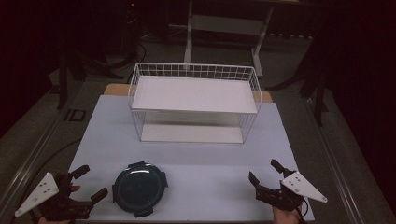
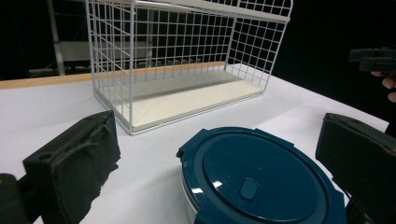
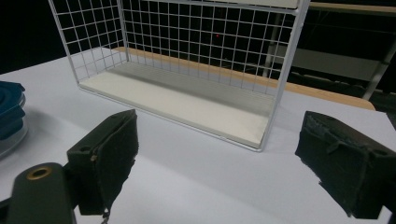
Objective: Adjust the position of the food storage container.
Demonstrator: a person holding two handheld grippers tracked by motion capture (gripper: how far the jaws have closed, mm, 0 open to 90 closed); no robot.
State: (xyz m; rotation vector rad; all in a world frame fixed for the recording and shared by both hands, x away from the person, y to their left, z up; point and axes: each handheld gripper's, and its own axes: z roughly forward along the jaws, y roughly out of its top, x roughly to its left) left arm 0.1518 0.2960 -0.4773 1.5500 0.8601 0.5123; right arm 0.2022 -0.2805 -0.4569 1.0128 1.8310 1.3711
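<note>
High view: round teal-lidded container (image 1: 139,188).

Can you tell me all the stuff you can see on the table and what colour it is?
White wire shelf rack with two flat white shelves: one, white, standing at the middle of the table toward the far side; nothing on either shelf.
Round dark teal container with a clip-on lid: one, dark teal, at the near edge of the table, left of centre, just right of the left gripper, lid on.
Table with a pale white top: one, white top with a strip of light wood edge at the far side, under everything.
Left gripper: one, black with a grey three-cornered plate, held at the near left corner, jaws open, holding nothing.
Right gripper: one, black with a grey three-cornered plate, held at the near right corner, jaws open, holding nothing.
</note>
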